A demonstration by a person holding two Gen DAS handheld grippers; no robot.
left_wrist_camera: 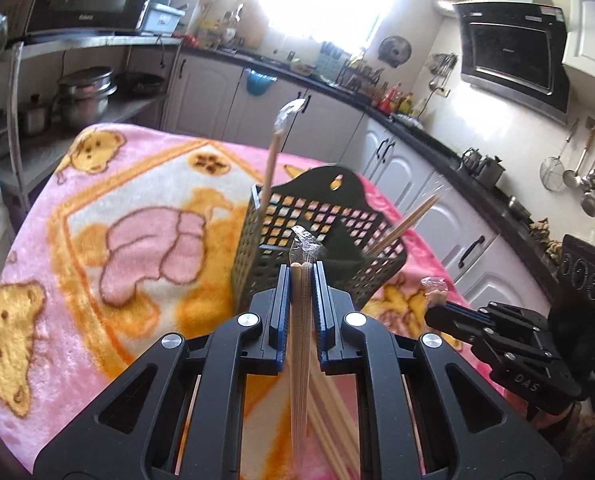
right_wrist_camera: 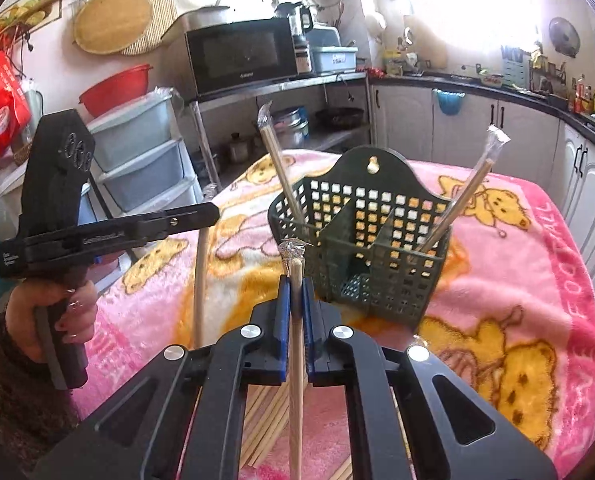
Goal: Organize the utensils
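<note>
A dark green perforated utensil basket (left_wrist_camera: 321, 236) (right_wrist_camera: 369, 248) stands on the pink bear blanket. Two wrapped pairs of wooden chopsticks stand in it: one (left_wrist_camera: 271, 156) (right_wrist_camera: 279, 164) leans left, the other (left_wrist_camera: 409, 220) (right_wrist_camera: 463, 196) leans right. My left gripper (left_wrist_camera: 302, 270) is shut on a wrapped chopstick pair (left_wrist_camera: 299, 340), just in front of the basket; it also shows in the right wrist view (right_wrist_camera: 201, 264). My right gripper (right_wrist_camera: 295, 286) is shut on another wrapped pair (right_wrist_camera: 295, 360), near the basket's front left corner; in the left wrist view it sits low right (left_wrist_camera: 437, 300).
Loose chopsticks (right_wrist_camera: 269, 420) lie on the blanket (left_wrist_camera: 97, 220) beneath the grippers. Around the table stand kitchen cabinets (left_wrist_camera: 409, 168), a metal shelf with a microwave (right_wrist_camera: 241, 56) and pots, and plastic drawers (right_wrist_camera: 145, 160).
</note>
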